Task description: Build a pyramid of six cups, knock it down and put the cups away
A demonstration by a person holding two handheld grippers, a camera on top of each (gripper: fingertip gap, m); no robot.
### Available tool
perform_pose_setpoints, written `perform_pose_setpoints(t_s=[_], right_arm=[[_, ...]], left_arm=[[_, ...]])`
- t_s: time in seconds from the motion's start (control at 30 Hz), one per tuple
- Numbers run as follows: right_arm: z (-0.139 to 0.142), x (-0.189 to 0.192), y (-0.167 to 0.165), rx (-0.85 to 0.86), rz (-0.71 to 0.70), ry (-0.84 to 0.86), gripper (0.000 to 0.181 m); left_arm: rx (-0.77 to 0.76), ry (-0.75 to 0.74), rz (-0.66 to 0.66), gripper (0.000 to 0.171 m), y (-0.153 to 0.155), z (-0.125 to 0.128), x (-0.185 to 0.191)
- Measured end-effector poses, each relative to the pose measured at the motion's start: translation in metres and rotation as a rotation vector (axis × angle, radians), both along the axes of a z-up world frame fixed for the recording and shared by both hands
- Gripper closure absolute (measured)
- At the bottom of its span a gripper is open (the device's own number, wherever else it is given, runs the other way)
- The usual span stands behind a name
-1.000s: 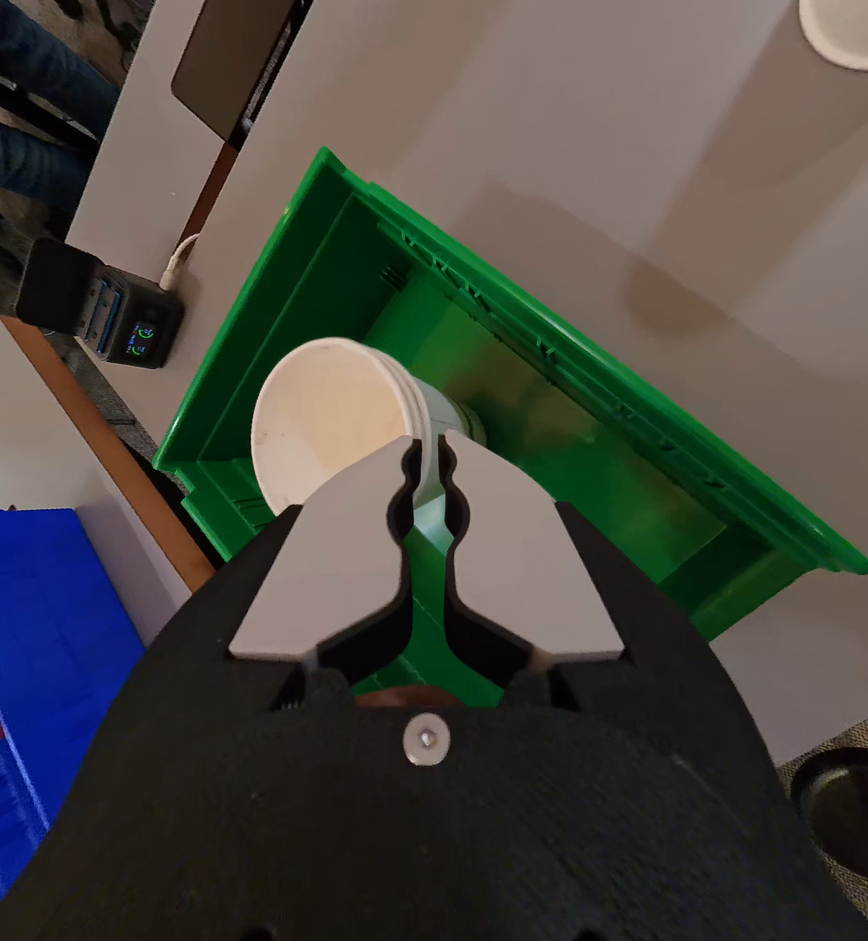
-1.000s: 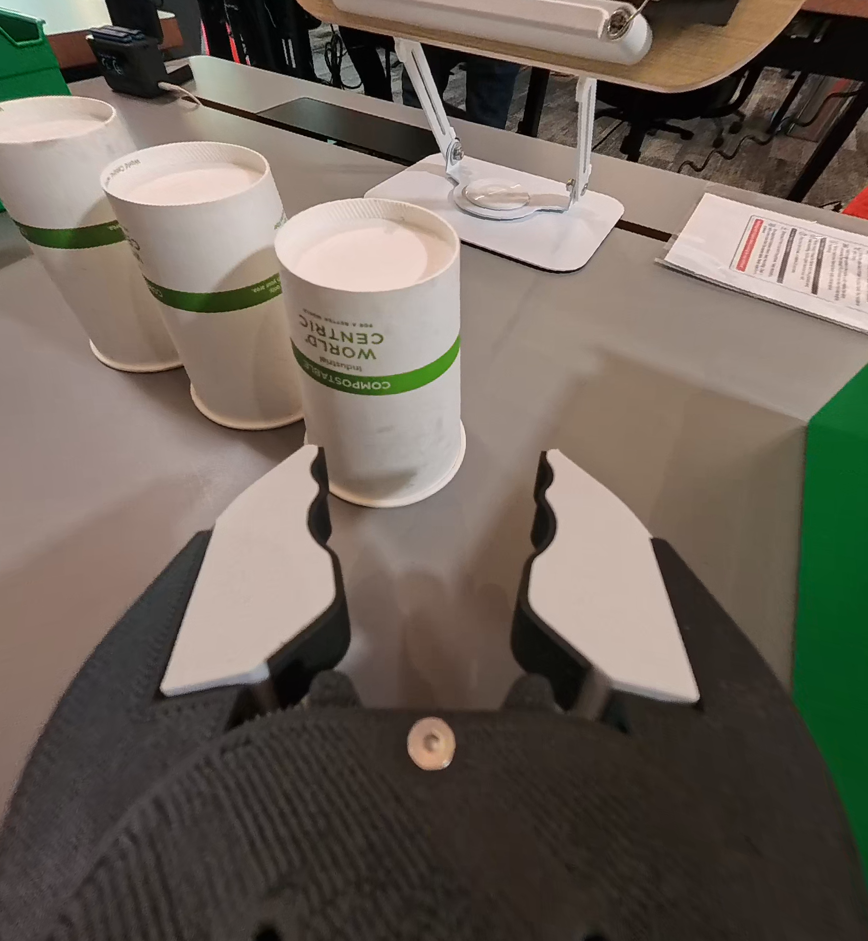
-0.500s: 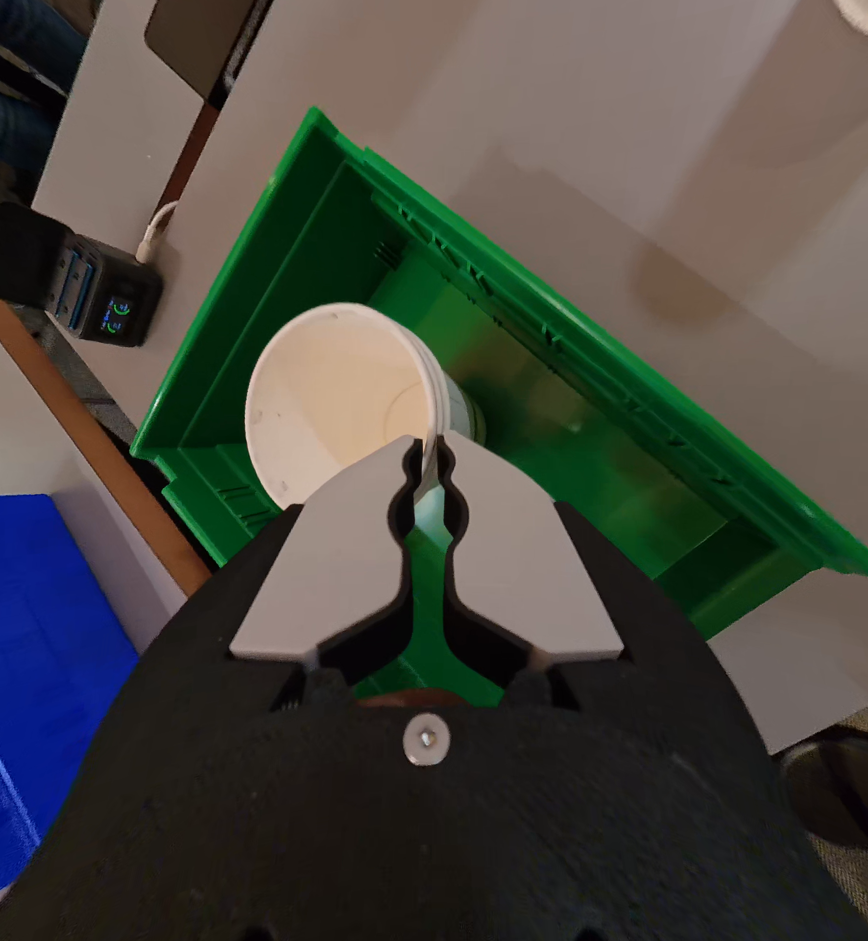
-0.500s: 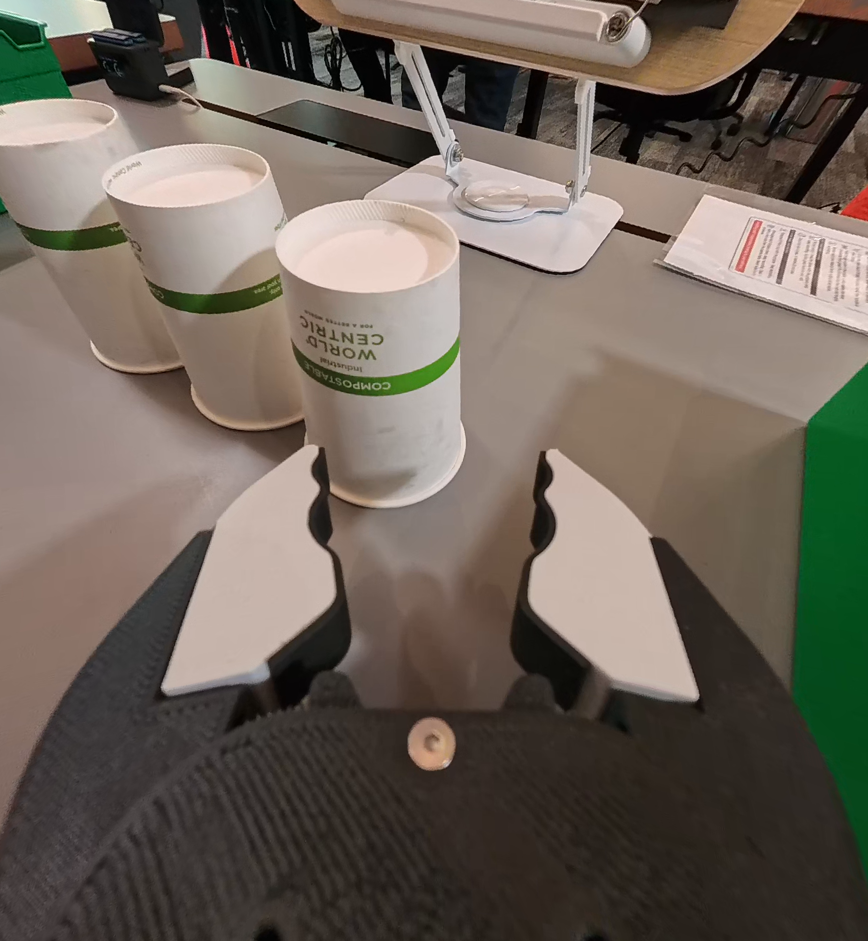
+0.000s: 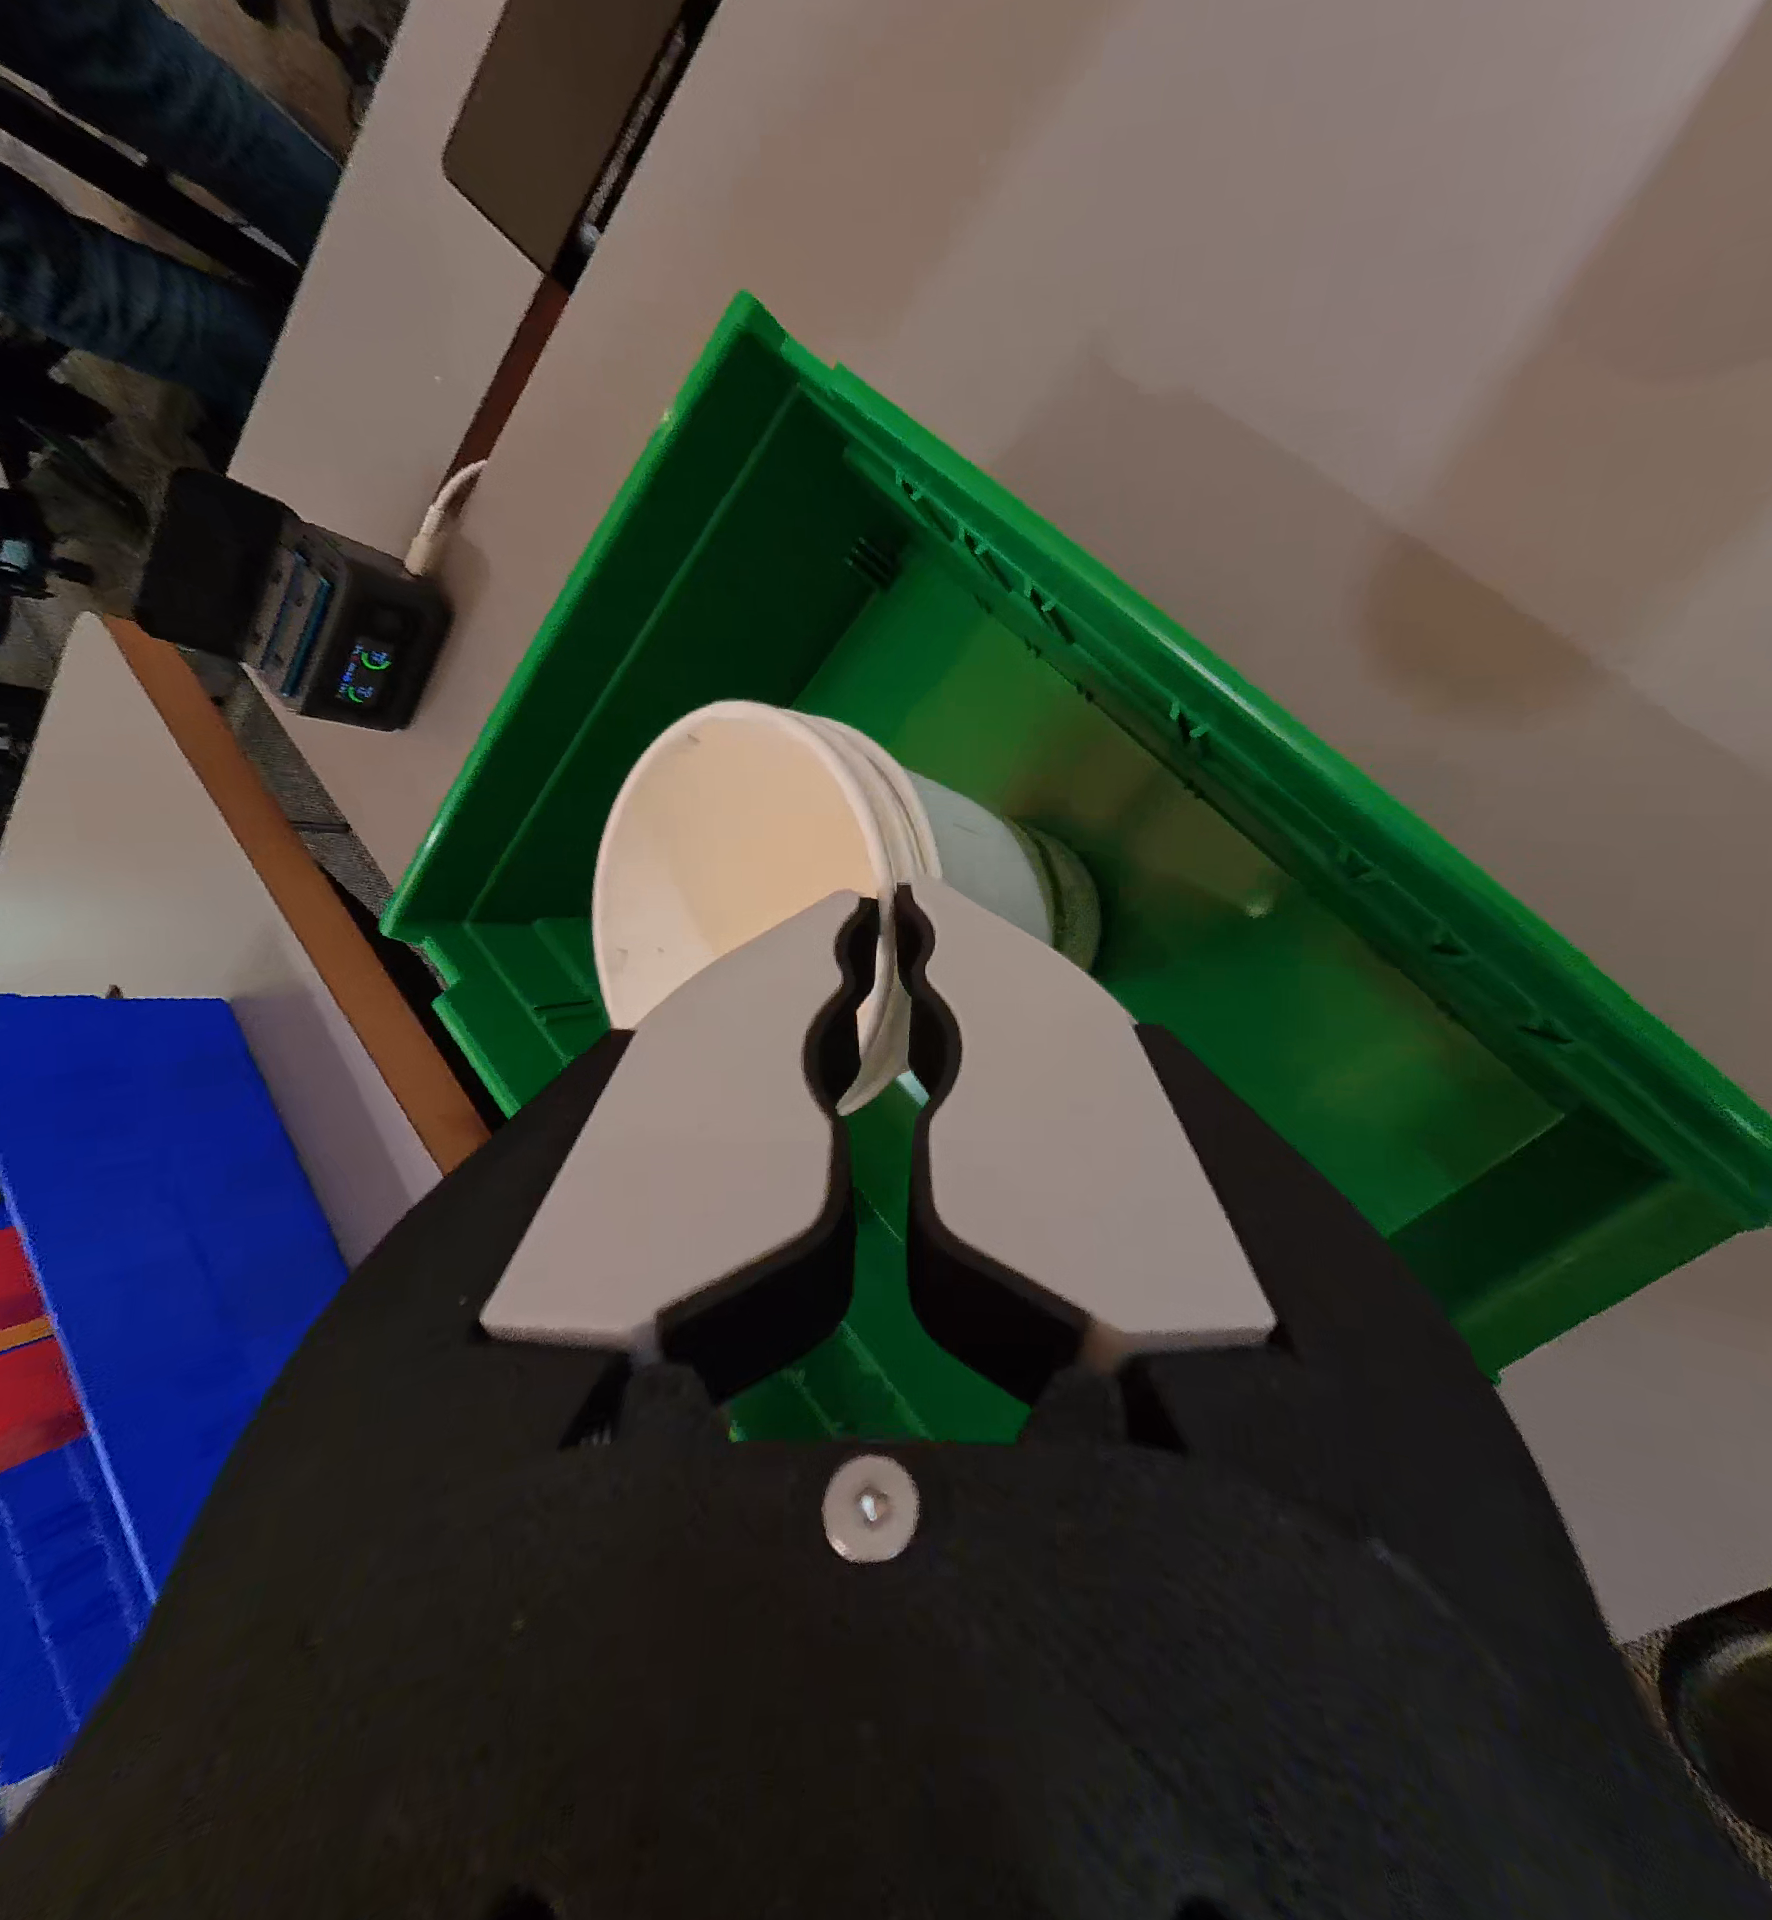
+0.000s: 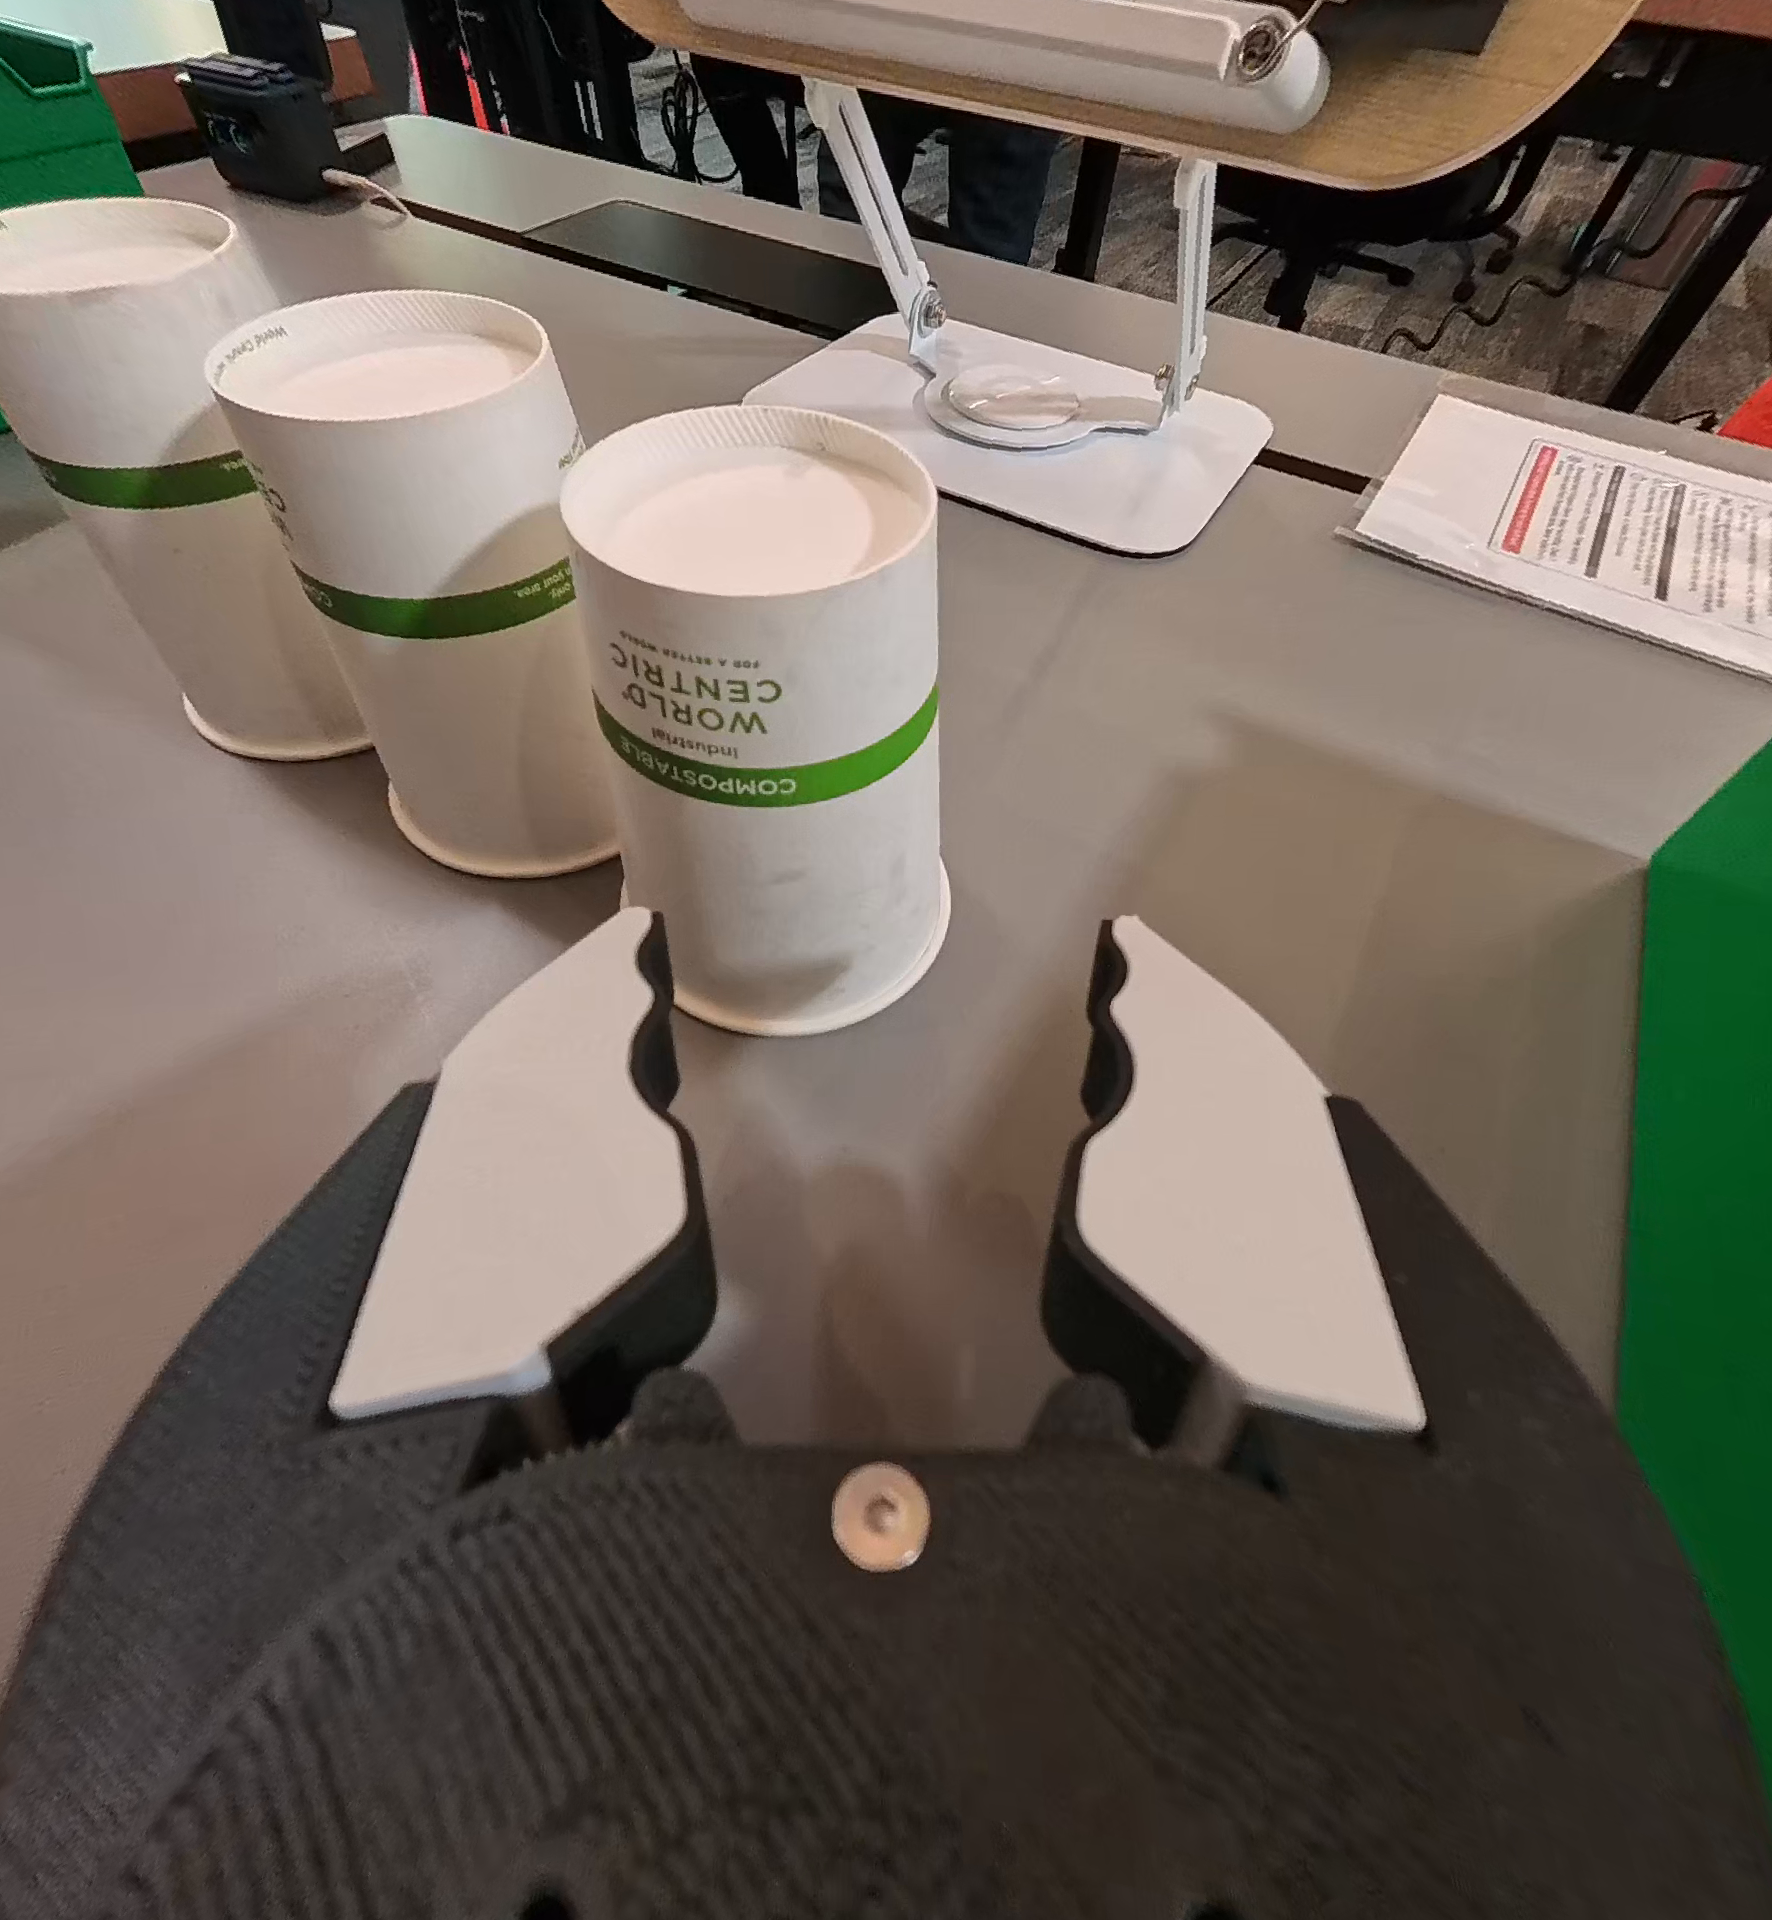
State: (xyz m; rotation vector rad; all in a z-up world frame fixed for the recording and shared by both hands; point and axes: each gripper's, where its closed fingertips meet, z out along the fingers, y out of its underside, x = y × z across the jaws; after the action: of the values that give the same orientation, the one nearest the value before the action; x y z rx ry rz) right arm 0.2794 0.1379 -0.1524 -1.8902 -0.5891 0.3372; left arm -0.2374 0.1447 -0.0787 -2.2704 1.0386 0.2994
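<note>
- Grey tabletop carried everything, with a blue crate off its edge.
- Green bin lay on it, and a stack of white cups hung tilted over the bin's inside.
- Left gripper had its jaws pinched on that stack's rim.
- Right gripper stood with jaws apart and empty, just before the nearest of 3 upturned cups.
- White stand and a printed sheet lay behind.
</note>
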Motion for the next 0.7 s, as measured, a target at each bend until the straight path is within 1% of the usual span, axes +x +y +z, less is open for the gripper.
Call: perform_pose_setpoints(t_s=[0.17,0.4,0.53,0.7], right_arm=[[0.000,0.000,0.000,-0.002,0.000,-0.002,0.103],[0.000,0.000,0.000,0.000,0.000,0.000,0.103],[0.000,0.000,0.001,-0.001,-0.001,0.000,0.103],[0.000,0.000,0.001,-0.003,-0.003,0.001,0.103]], left_arm=[[0.049,0.051,0.000,0.165,0.000,0.016,0.000],[0.217,0.138,0.019,0.166,0.004,0.061,0.005],[0.328,0.206,0.007,0.166,0.001,0.090,0.019],[0.393,0.287,-0.030,0.166,-0.008,0.122,0.051]])
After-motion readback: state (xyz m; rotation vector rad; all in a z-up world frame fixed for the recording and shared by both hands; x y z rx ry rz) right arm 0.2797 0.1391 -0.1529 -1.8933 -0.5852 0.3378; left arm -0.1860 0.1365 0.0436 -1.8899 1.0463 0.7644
